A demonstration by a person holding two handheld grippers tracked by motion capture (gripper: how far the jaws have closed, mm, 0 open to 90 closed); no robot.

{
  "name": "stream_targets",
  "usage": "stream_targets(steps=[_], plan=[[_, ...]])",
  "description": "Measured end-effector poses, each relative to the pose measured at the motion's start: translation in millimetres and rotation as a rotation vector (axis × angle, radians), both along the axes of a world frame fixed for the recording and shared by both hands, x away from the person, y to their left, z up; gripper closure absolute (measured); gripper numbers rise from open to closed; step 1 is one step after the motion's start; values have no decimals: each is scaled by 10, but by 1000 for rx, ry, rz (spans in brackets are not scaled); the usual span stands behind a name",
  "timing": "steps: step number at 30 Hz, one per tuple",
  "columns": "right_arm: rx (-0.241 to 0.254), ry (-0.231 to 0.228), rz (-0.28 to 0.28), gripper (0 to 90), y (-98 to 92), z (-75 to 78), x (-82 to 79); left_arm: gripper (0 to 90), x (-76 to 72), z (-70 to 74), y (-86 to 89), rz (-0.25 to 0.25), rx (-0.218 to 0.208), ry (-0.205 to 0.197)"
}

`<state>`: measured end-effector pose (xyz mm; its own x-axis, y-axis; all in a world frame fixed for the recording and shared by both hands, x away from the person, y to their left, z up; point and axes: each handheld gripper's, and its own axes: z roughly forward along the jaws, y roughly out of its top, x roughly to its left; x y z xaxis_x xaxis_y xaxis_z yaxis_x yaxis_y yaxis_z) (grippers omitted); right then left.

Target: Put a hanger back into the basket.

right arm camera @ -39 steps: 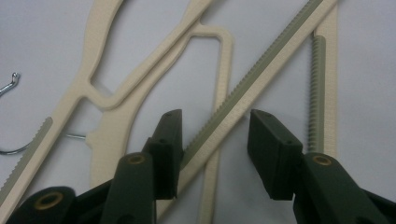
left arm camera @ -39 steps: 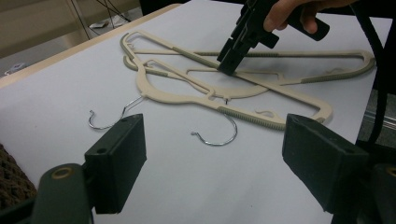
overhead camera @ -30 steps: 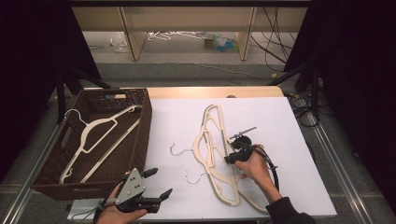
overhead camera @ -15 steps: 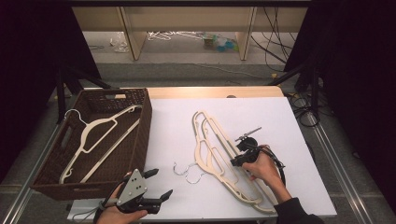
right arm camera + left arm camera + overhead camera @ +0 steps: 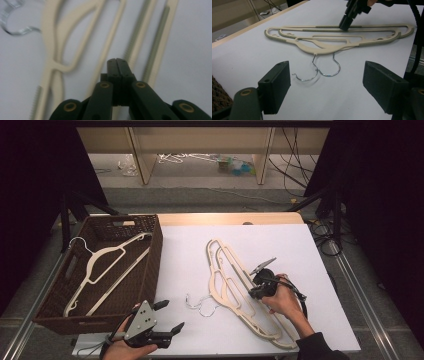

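My right hand-held gripper (image 5: pixel 254 292) is down on the stacked cream hangers (image 5: pixel 235 287) at the middle of the bench (image 5: pixel 320 250). Its jaws have just been closing and now stand clenched, pads pressed flat together with nothing between them. In the right gripper view the tip (image 5: pixel 117 62) sits over the long ribbed bars of the hangers (image 5: pixel 140 40), and I cannot tell whether it touches them. From the left gripper view, that tip (image 5: pixel 345 22) comes down onto the far bar of the hangers (image 5: pixel 332 40).

The two hangers lie flat on the white bench top, overlapping, running from the far middle toward the near right, their wire hooks (image 5: pixel 200 302) pointing left. In the left gripper view the hooks (image 5: pixel 322 71) curl just ahead of my own jaws.

My left hand-held gripper (image 5: pixel 167 317) waits at the near left edge of the bench, released, jaws wide apart and empty, pointing toward those hooks.

Farther left stands a brown woven basket (image 5: pixel 150 255), touching the bench edge, with another cream hanger (image 5: pixel 100 265) lying inside it.
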<state>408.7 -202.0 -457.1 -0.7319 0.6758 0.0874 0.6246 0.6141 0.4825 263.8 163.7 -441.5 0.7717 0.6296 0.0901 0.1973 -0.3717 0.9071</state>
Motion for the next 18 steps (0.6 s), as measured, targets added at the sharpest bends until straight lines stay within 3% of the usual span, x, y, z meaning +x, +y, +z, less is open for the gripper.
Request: stream_targets(steps=[1,2,6,9,11,16,17,18], plan=[[-13,11,12,900,-7,36,-13,223,1,-8,-8,2,-11,10],[-32,29,16,900,-28,38,-24,223,6,-6,0,-2,9,2],[-21,15,4,869,-48,43,-36,222,4,-7,-7,0,3,7],[20,17,3,721,21,115,-114,223,-1,-13,-11,-6,7,6],[17,12,33,638,124,127,-231,222,7,-13,-5,-12,18,5],[5,20,76,576,249,87,-415,223,-2,-11,-5,-3,10,7],[-39,11,101,555,303,64,-494,223,-1,-10,-2,-6,15,3],[-39,11,101,555,303,64,-494,223,4,-7,1,-11,20,-1]])
